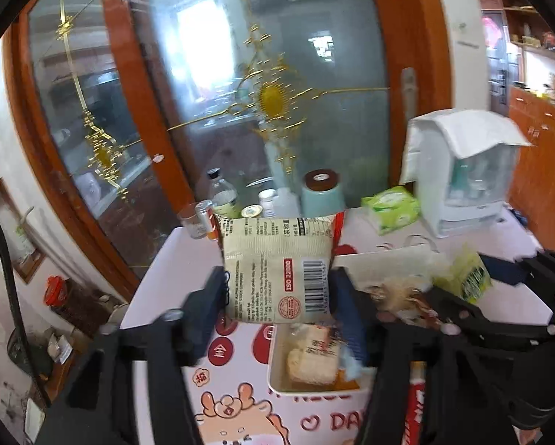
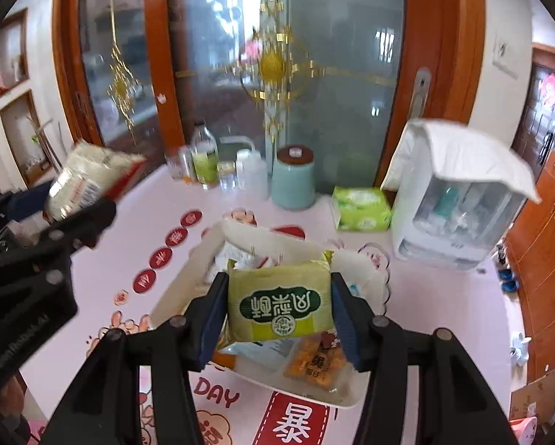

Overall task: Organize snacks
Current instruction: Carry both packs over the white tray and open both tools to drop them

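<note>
My left gripper (image 1: 277, 293) is shut on a beige snack packet (image 1: 277, 259) with a barcode, held upright in the air above the table. The same packet (image 2: 92, 178) shows at the left of the right wrist view, tilted, over the left gripper's black fingers (image 2: 88, 222). My right gripper (image 2: 279, 311) is shut on a green snack packet (image 2: 279, 296), its blue pads pressing both sides. Below both hands lies a white tray (image 2: 240, 231) with several loose snacks, among them an orange packet (image 2: 314, 363) and pale packets (image 1: 311, 359).
At the table's far edge stand bottles and jars (image 2: 205, 159), a teal canister (image 2: 292, 181), a green tissue box (image 2: 361, 207) and a white cloth-covered appliance (image 2: 459, 204). A wood-framed glass door (image 2: 333, 74) rises behind. A pink printed cloth (image 2: 166, 259) covers the table.
</note>
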Tool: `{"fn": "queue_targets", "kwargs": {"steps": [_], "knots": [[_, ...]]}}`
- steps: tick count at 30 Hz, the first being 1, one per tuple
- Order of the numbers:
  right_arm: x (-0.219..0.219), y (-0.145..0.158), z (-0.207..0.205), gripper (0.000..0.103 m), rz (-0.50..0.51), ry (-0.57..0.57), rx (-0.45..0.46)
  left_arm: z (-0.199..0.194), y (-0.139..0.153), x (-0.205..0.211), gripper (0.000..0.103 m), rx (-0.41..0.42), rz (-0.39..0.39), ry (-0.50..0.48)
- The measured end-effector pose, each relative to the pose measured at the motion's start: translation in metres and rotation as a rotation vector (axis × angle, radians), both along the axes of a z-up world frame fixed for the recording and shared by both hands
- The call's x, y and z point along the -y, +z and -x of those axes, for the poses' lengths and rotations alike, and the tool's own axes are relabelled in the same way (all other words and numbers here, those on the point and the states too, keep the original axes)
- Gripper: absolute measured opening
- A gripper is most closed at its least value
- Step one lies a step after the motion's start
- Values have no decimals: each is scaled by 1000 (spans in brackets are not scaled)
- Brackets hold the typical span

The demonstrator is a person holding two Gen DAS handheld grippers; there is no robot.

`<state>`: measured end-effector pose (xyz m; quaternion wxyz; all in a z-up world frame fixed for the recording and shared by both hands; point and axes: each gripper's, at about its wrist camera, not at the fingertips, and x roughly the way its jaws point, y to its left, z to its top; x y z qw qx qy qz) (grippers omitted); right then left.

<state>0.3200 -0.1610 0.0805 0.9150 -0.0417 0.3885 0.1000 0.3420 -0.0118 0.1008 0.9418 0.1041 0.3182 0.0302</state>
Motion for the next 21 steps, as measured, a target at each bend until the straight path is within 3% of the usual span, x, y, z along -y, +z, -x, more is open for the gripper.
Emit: {"fn": "queue_targets", "kwargs": {"steps": [1,2,6,9,14,21], "knots": [[1,-9,-7,57,-2,2,-17,-5,-8,-2,100,-12,-3,4],[2,-20,-13,59,0,-2,-32,-11,-17,-3,103,-30,-2,-4],[3,-56,-29,60,-1,-6,-99,-33,-56,-10,103,-113,-33,30],[3,-75,-35,60,-8,-11,-134,-35,-70,-20,103,-132,3,34],[0,-91,-36,60,0,-12,-162,-27,-71,-29,103,-132,68,14],[3,-86,-27,60,-23,-22,-139,-7,-63,-28,103,-121,70,4]]}}
